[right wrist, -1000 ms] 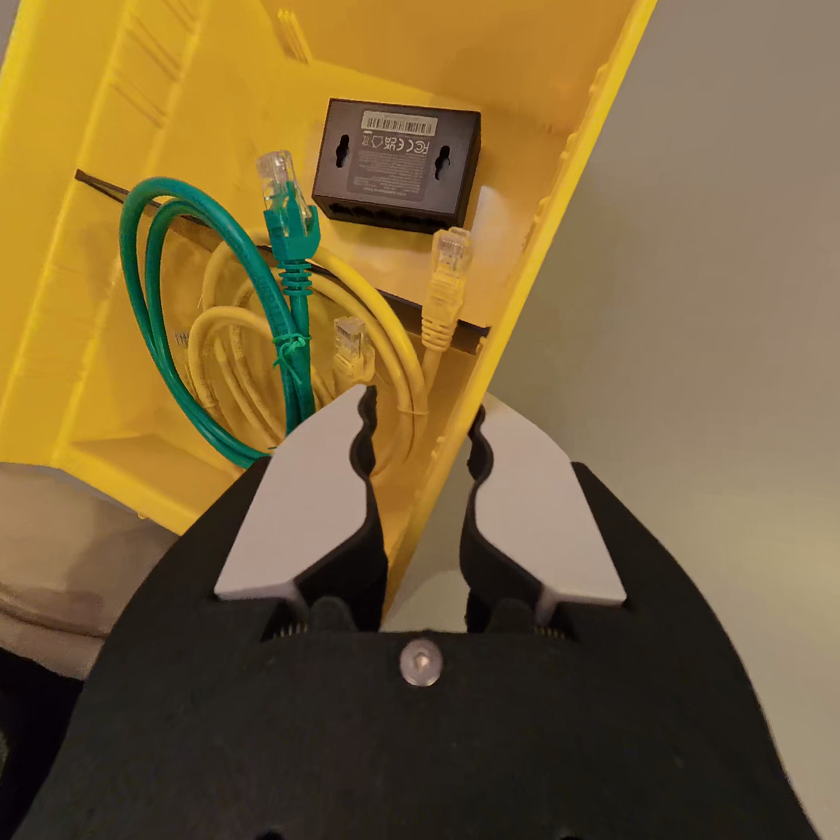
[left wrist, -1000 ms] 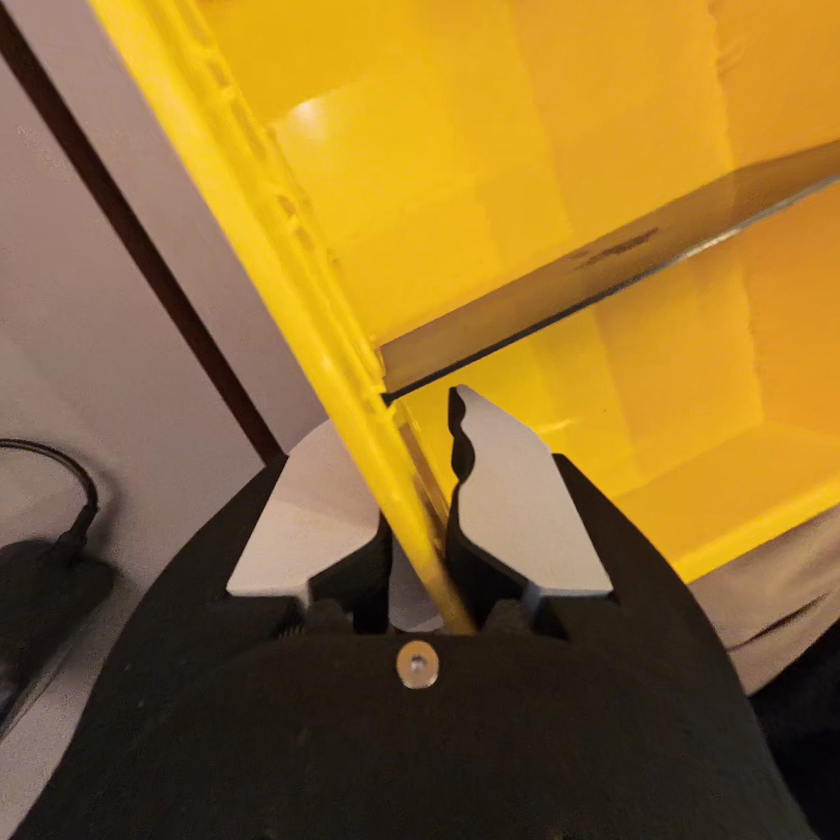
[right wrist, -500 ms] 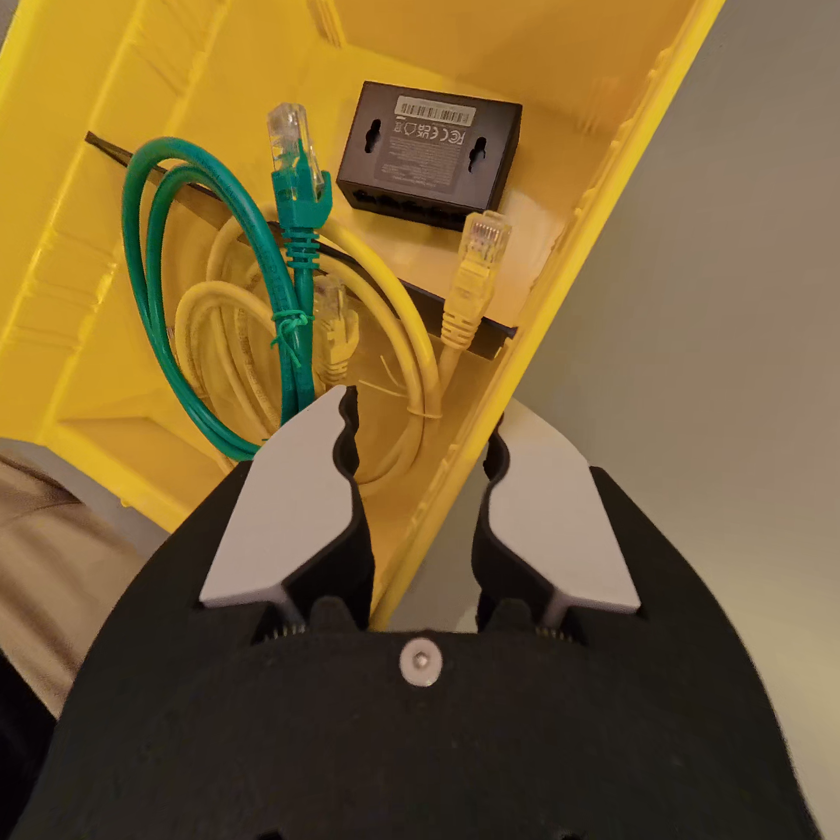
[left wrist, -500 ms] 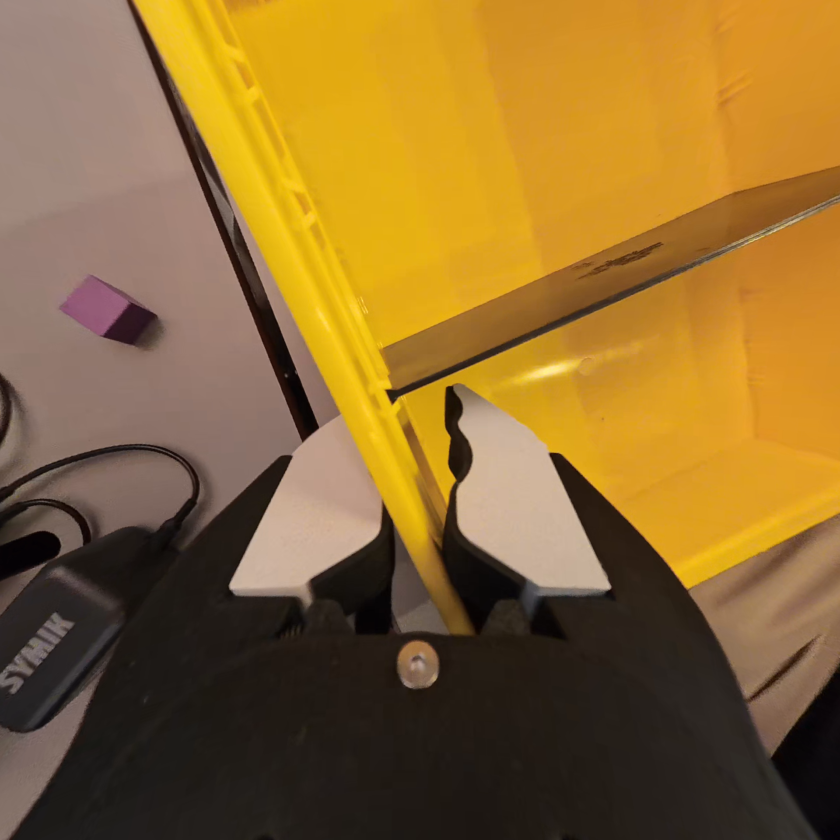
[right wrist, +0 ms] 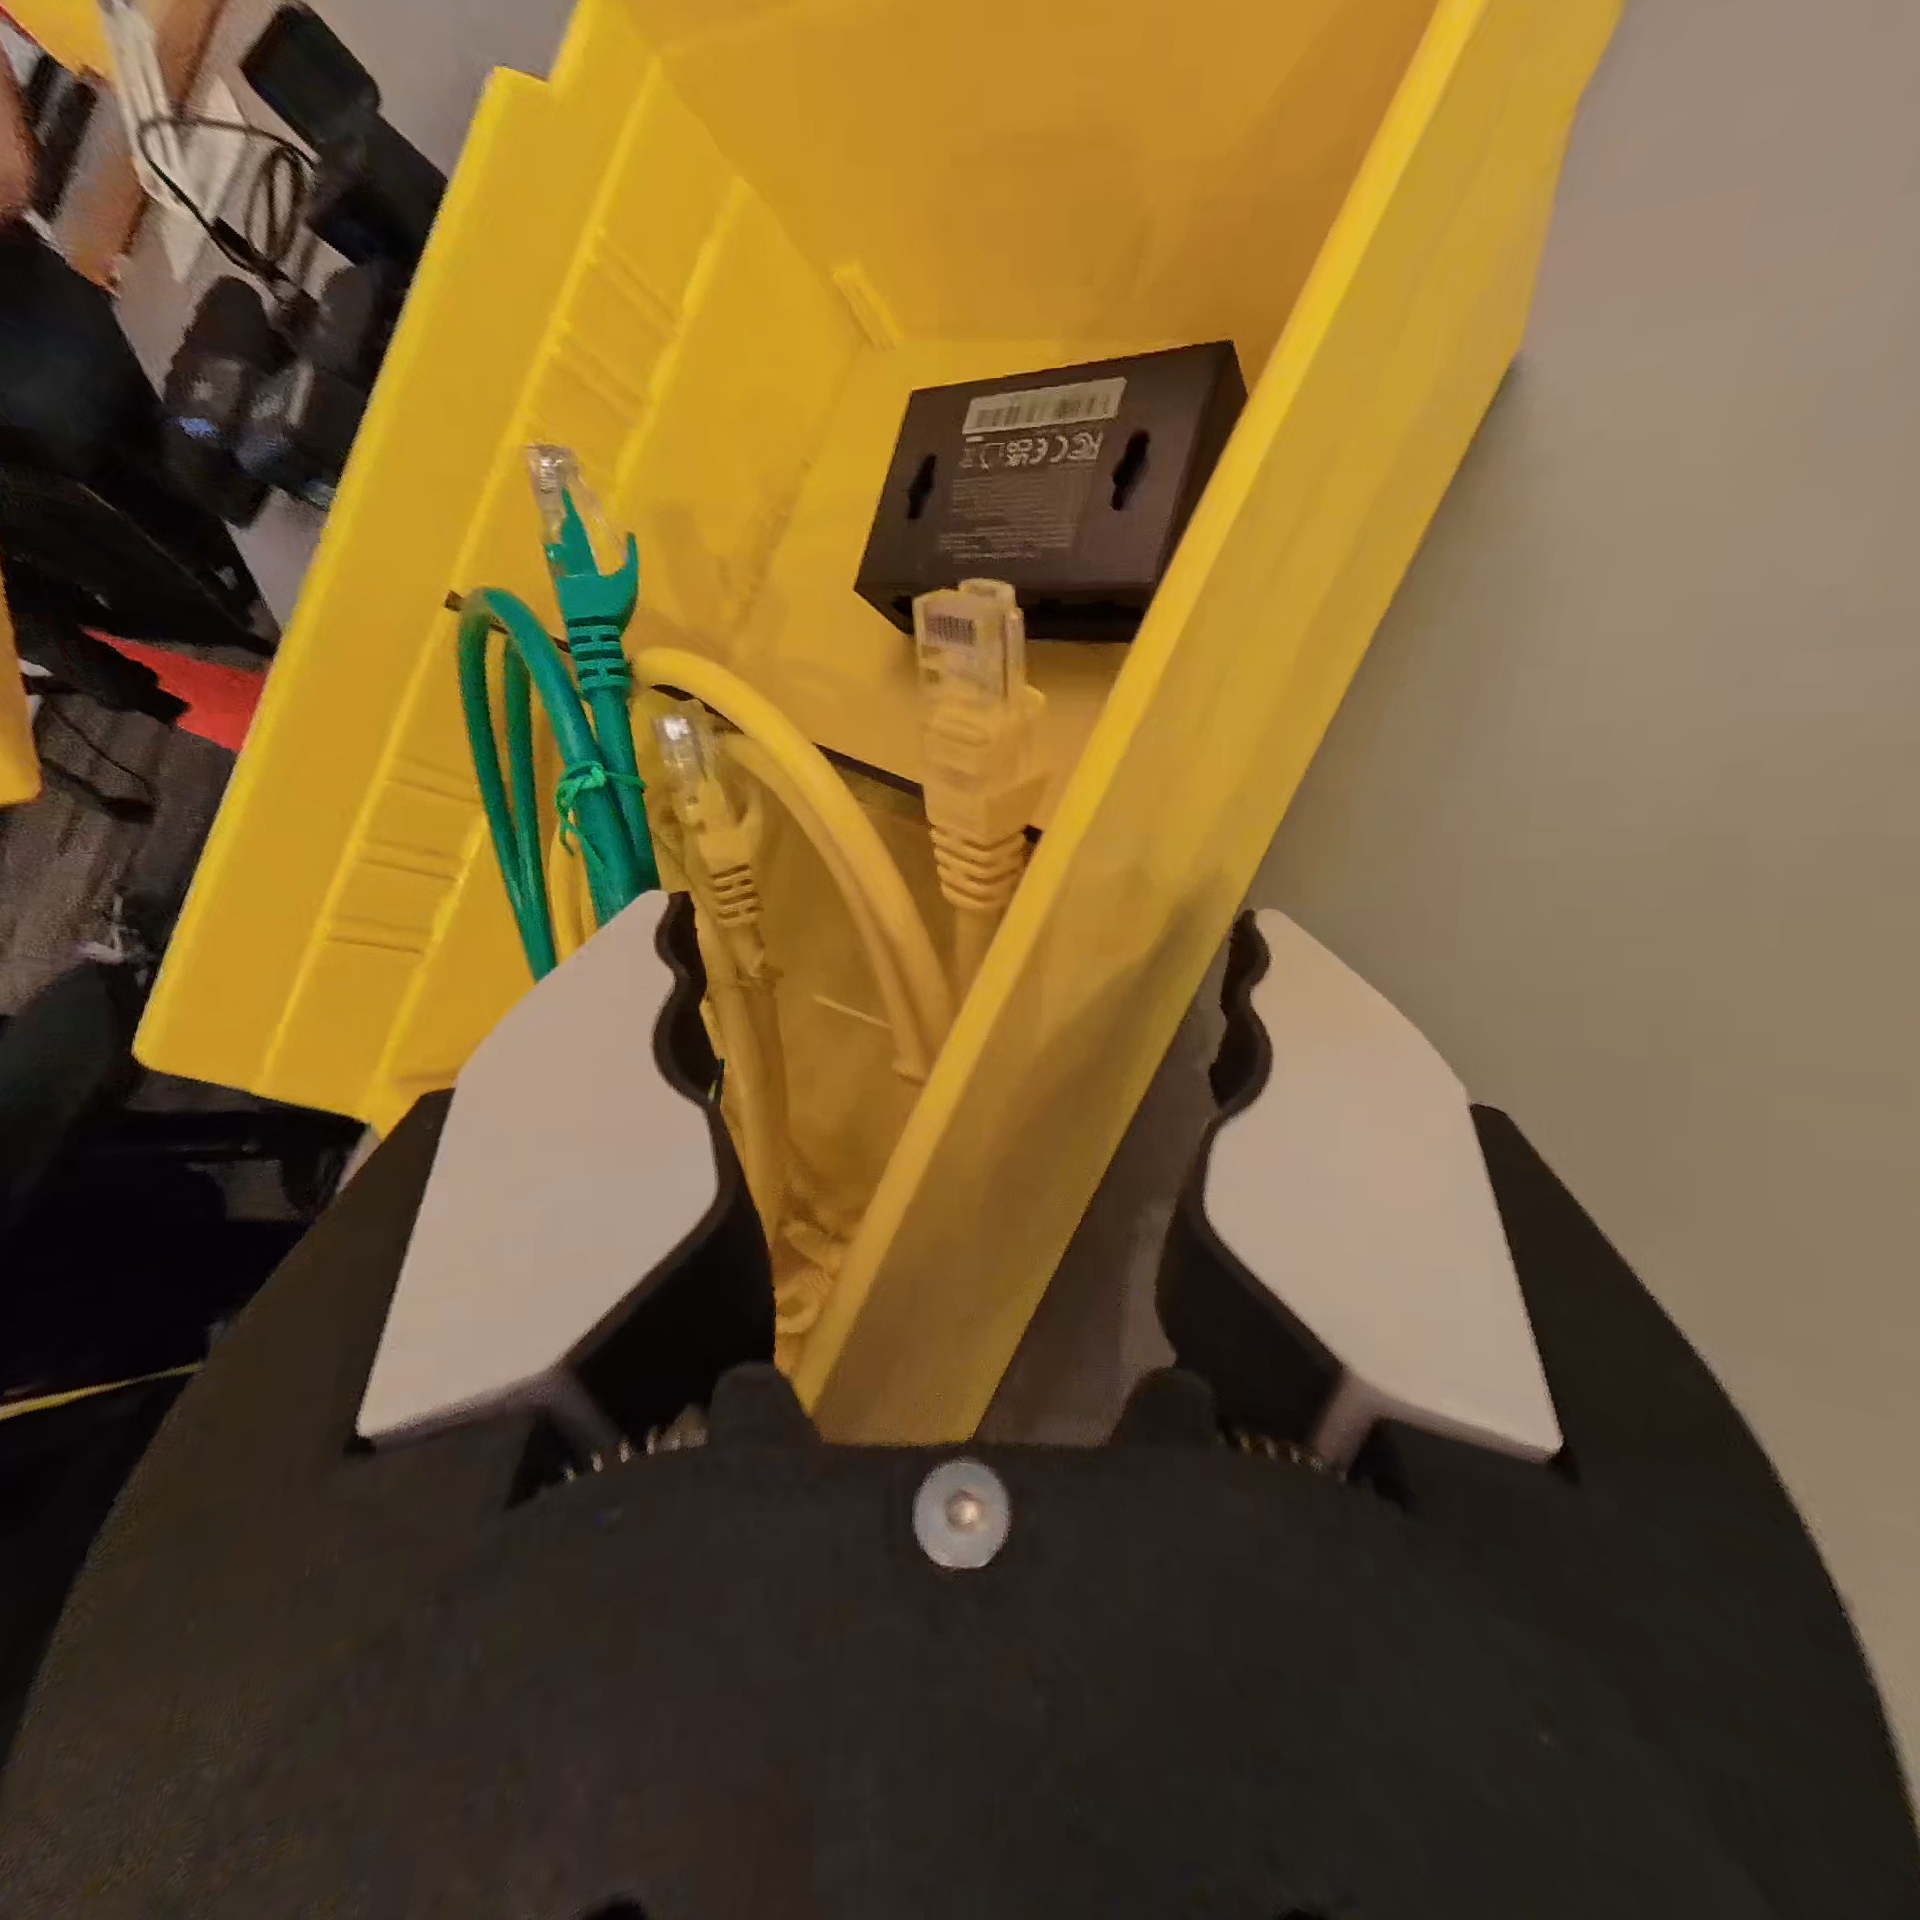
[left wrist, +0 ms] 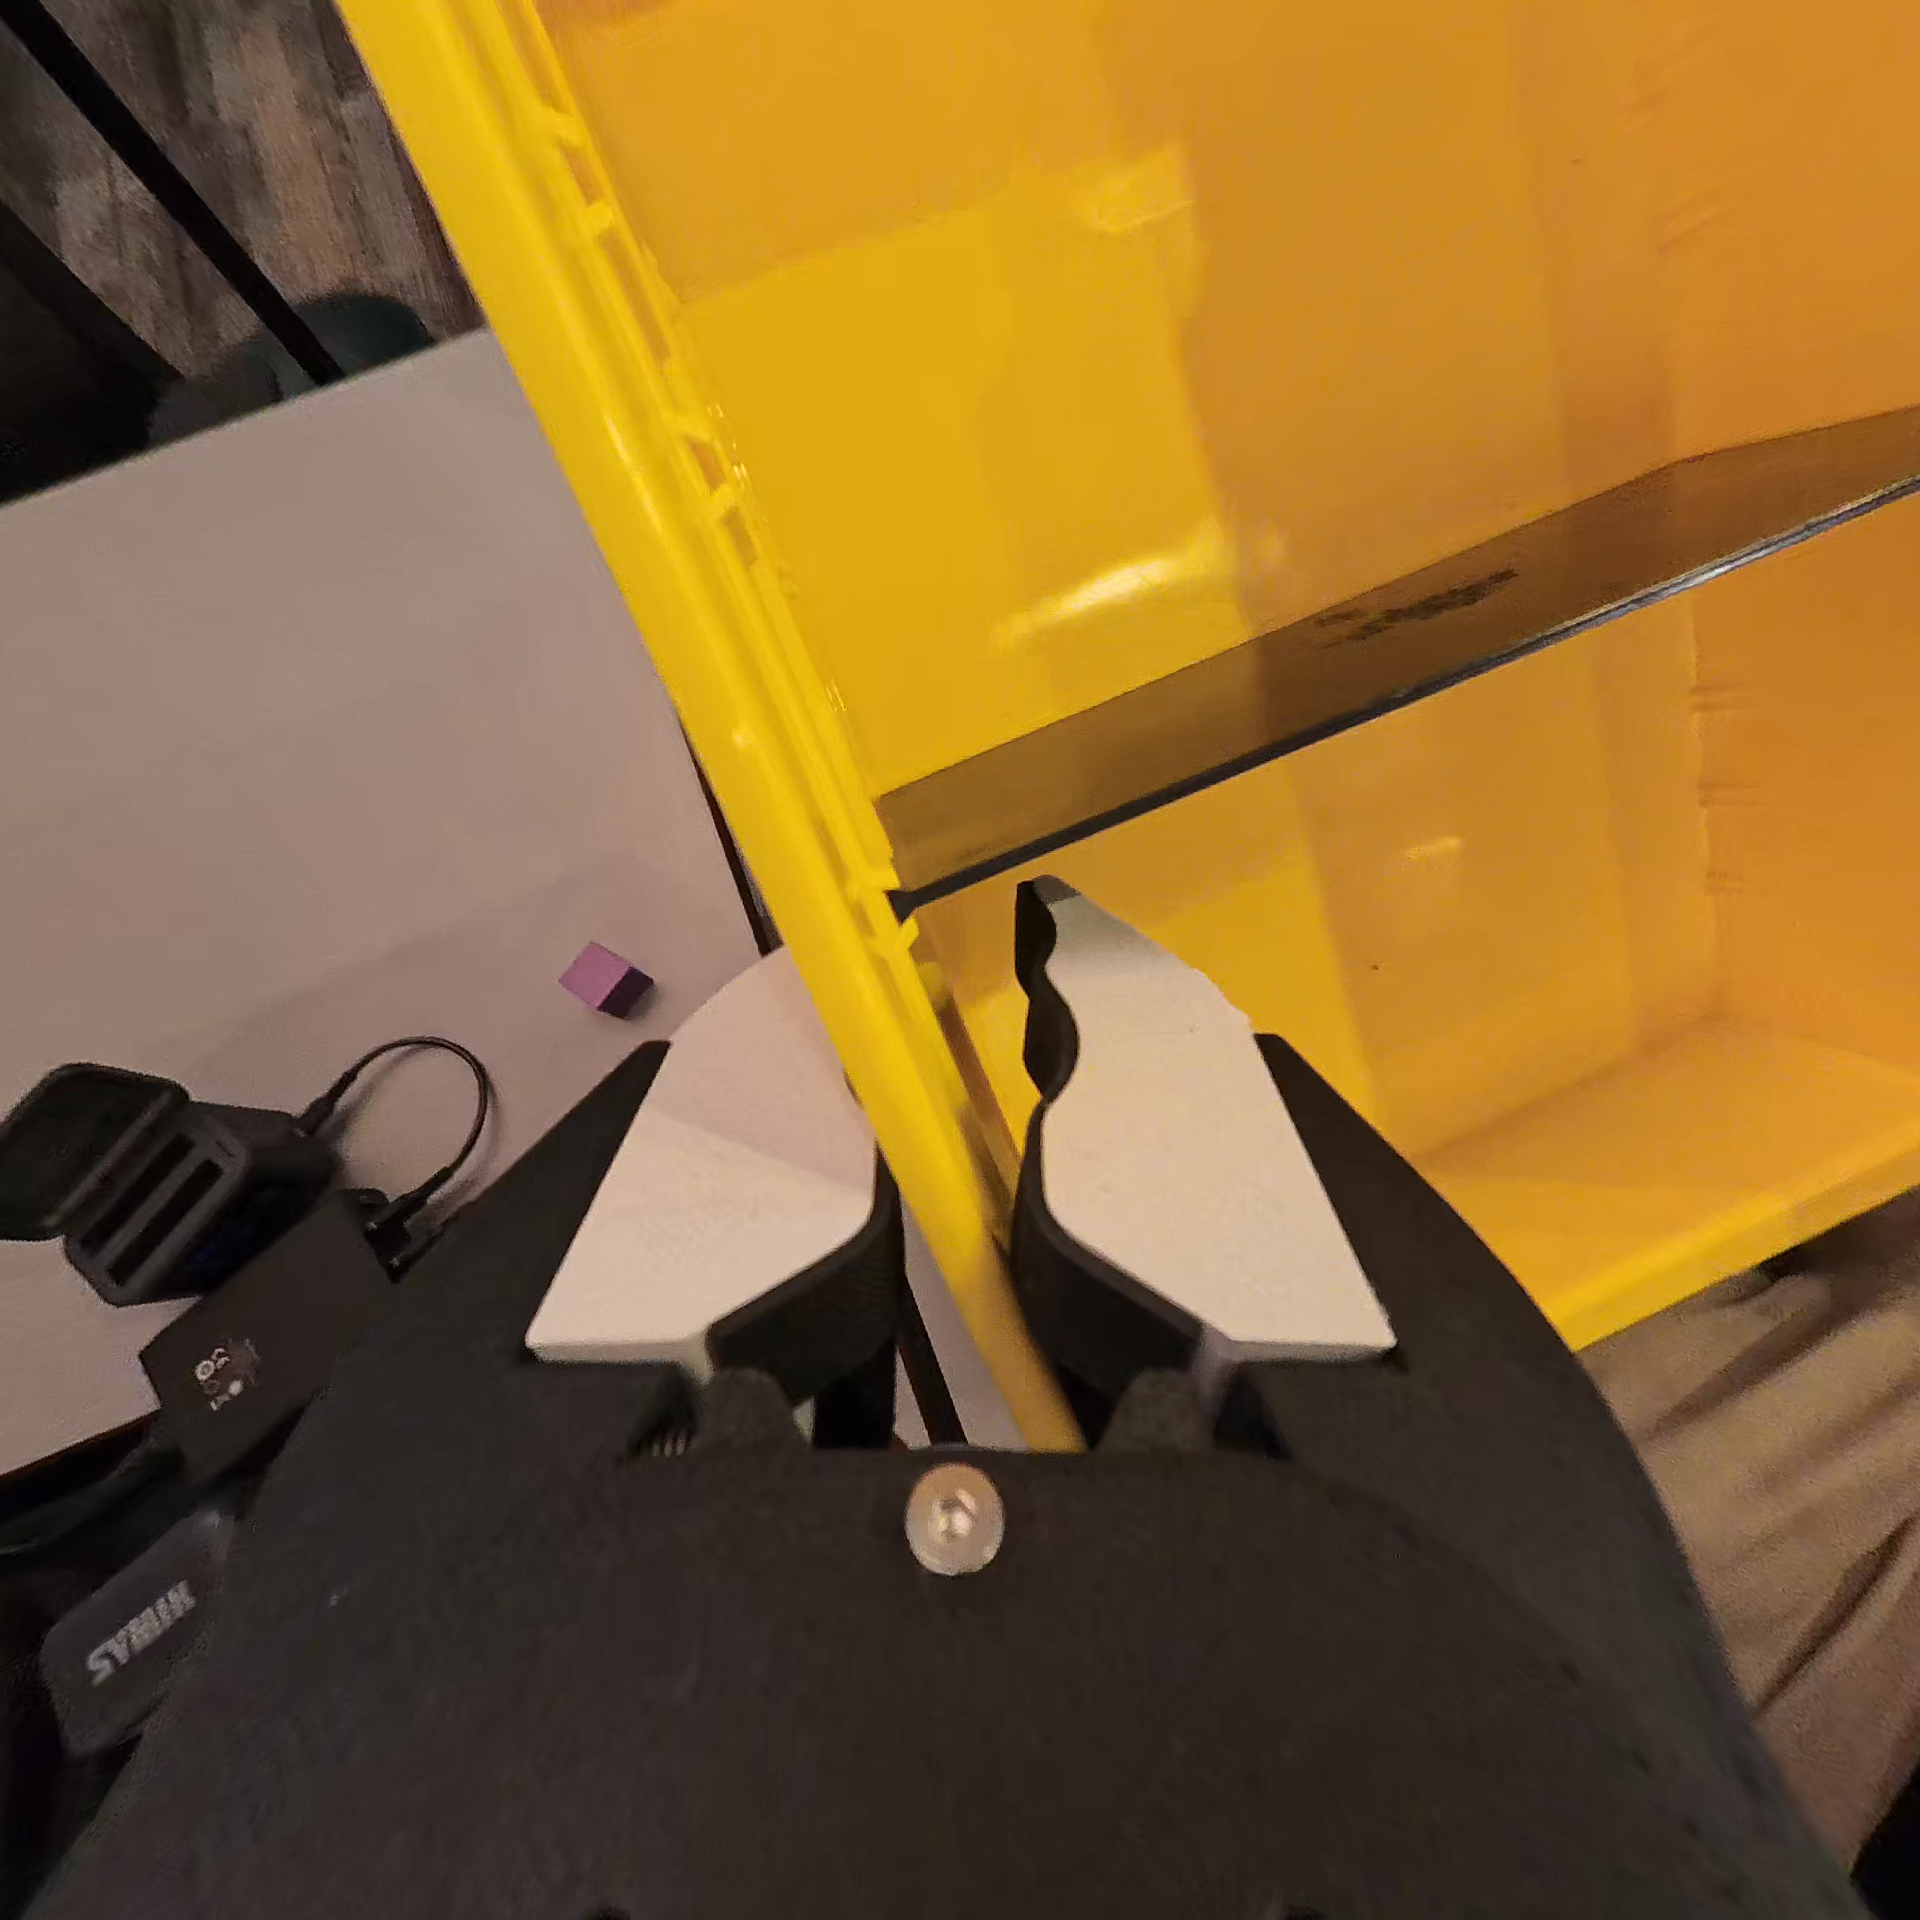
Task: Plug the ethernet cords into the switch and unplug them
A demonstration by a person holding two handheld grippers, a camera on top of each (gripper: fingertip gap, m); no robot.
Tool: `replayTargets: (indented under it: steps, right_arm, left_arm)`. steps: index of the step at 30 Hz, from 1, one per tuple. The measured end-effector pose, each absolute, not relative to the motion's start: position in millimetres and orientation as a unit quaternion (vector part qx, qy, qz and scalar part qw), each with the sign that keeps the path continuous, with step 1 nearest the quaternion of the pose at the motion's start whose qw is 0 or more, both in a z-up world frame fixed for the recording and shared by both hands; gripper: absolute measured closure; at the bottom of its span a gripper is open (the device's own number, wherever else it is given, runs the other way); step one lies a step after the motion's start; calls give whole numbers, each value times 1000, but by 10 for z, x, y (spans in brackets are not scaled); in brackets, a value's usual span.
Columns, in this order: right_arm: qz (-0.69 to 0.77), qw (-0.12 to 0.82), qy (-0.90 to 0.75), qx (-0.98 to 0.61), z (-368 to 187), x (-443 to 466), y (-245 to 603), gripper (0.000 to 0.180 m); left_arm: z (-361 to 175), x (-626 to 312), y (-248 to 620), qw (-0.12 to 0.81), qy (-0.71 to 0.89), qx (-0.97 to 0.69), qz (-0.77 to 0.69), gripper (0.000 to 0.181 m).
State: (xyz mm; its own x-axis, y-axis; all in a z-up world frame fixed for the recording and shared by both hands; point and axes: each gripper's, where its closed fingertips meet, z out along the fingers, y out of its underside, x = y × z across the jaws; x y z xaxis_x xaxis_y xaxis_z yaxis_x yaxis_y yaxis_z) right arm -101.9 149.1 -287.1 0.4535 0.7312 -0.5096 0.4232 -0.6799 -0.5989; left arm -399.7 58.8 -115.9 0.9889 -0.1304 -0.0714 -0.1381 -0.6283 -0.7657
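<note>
A yellow plastic bin (right wrist: 1351,468) holds a small black switch (right wrist: 1049,488) lying label side up, a coiled green ethernet cord (right wrist: 592,623) and coiled yellow ethernet cords with loose plugs (right wrist: 971,707). No cord is plugged into the switch. My right gripper (right wrist: 956,914) is open, its fingers straddling the bin's right wall without pinching it. My left gripper (left wrist: 914,935) is shut on the bin's left wall (left wrist: 727,675). A black divider (left wrist: 1403,665) crosses the bin's inside. The cords and switch are hidden in the left wrist view.
A grey table (left wrist: 312,675) lies left of the bin with a small purple block (left wrist: 605,977) and black devices with a thin cable (left wrist: 156,1184). Beige cloth (left wrist: 1766,1455) shows under the bin. Dark clutter (right wrist: 156,416) sits beyond the bin's left side.
My right gripper's jaws have spread wider around the bin wall. The bin has shifted and tilted in both views. My left gripper keeps its hold on the wall.
</note>
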Motion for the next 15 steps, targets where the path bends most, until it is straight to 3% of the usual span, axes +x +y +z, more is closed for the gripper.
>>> replayTargets:
  steps: [9,12,15]
  right_arm:
    - [441,218,-342,-801,-2725,-1725,1132,66]
    - [399,277,-361,-796,-2589,-1524,1330,57]
    - [321,362,-357,-799,-2370,-1097,1820,63]
  left_arm:
    - [-871,-3809,561,457,90,-885,5,161]
    - [-823,-3642,626,464,103,-880,3,160]
    - [-811,-3343,805,475,113,-873,-4,158]
